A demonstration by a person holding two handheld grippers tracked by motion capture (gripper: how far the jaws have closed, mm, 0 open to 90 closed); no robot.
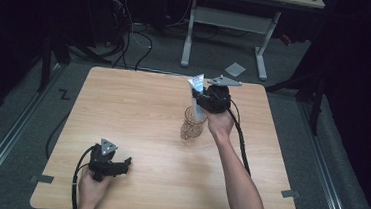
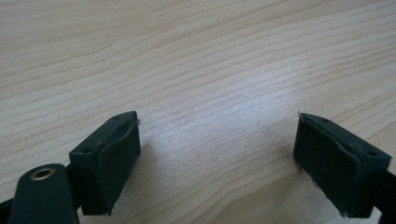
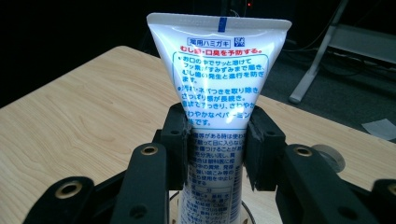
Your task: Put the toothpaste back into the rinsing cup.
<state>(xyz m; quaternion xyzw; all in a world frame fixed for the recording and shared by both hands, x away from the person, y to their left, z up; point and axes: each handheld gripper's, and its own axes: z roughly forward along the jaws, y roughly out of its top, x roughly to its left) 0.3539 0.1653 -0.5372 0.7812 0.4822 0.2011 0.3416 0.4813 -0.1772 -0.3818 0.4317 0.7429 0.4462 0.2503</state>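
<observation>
Pale wood, the table (image 1: 138, 111) is the biggest thing here and lies mostly bare. Seen from the high view, the cup (image 1: 193, 123), a clear patterned one, stands just past centre toward 1 o'clock, with the tube (image 1: 197, 96) upright in it, crimped end up. The right gripper (image 1: 200, 101) reaches in from 3 o'clock, its jaws pinching the tube at mid-body just above the rim. The left gripper (image 1: 128, 161) rests low near 7 o'clock, jaws spread, with plain wood between them.

The risks, as I judge them: the cup looks light, so a sideways pull on the tube could tip or drag it; a soft tube squeezed hard may buckle or slip through the pads; and nothing steadies the cup, since the left gripper is well apart from it.

Room is generous. The far edge at 12 o'clock is the nearest to the cup, yet not close. Open wood spreads toward 9 and 6 o'clock, and straight up is unobstructed.
</observation>
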